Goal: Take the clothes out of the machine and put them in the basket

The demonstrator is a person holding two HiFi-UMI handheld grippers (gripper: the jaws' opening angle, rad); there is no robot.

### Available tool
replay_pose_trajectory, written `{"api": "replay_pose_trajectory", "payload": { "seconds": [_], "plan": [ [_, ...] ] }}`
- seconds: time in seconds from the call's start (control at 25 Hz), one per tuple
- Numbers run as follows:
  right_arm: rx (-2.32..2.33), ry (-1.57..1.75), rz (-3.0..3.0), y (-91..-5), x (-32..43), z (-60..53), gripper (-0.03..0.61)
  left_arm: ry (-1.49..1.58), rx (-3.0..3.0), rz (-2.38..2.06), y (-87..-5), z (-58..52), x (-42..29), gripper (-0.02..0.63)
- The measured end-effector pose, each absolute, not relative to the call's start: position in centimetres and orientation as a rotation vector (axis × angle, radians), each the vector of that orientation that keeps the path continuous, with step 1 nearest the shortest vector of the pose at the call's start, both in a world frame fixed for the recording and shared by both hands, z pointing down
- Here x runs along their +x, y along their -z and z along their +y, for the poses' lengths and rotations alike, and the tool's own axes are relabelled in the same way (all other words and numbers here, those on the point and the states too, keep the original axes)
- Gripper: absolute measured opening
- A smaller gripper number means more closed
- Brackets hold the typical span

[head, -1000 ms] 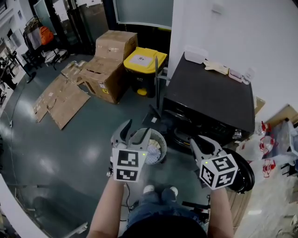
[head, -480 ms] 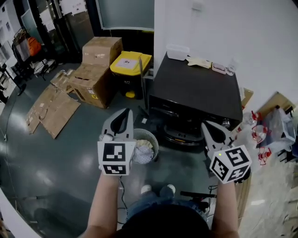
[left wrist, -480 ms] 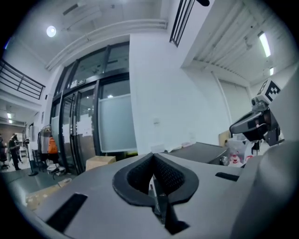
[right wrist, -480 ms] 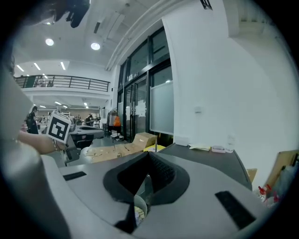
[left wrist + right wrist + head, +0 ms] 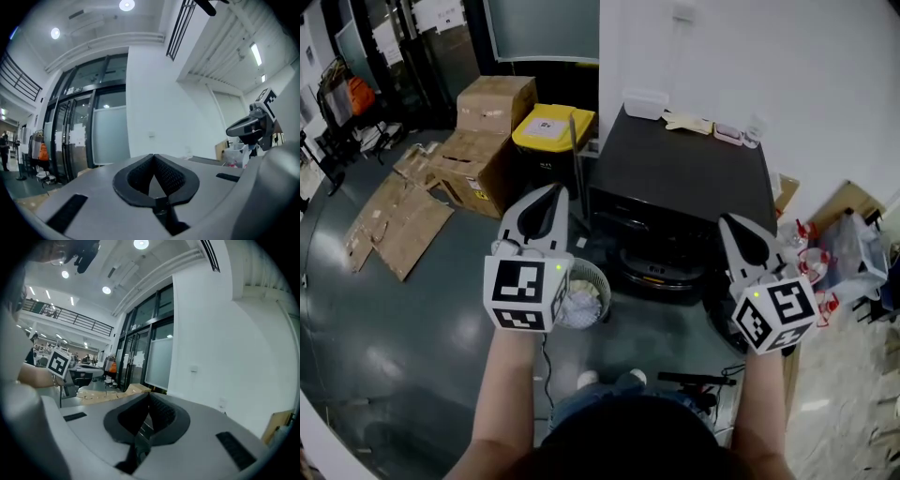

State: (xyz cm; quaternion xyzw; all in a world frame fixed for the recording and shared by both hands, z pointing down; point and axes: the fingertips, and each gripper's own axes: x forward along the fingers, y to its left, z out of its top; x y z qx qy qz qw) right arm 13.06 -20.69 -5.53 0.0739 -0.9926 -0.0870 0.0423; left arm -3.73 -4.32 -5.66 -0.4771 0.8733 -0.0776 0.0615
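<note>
Now — left gripper ribbed pads together, empty | right gripper likewise | round basket

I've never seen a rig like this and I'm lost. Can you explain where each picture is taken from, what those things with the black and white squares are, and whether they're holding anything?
A person holds two pinching tools: the left gripper and the right gripper. Each has two jaws, and the patterned cube is part of it. The head view comes from a camera on the person's head, looking steeply down. The other two pictures come from a camera riding on each gripper, looking along its jaws. Both pairs of jaws are closed together with nothing between them. On the floor below stands a black machine. Near its front is a round basket with pale clothes inside. Cardboard boxes and a yellow-lidded bin stand further off.
</note>
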Motion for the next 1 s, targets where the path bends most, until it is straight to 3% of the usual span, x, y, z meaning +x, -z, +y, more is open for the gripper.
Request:
{"api": "replay_pose_trajectory", "payload": {
  "seconds": [1.0],
  "plan": [
    [0.29, 0.467, -3.096, 7.5, 13.4, -20.8, 0.0, 0.323, -1.287, 2.514, 8.9, -4.4, -3.1, 0.003]
  ]
}}
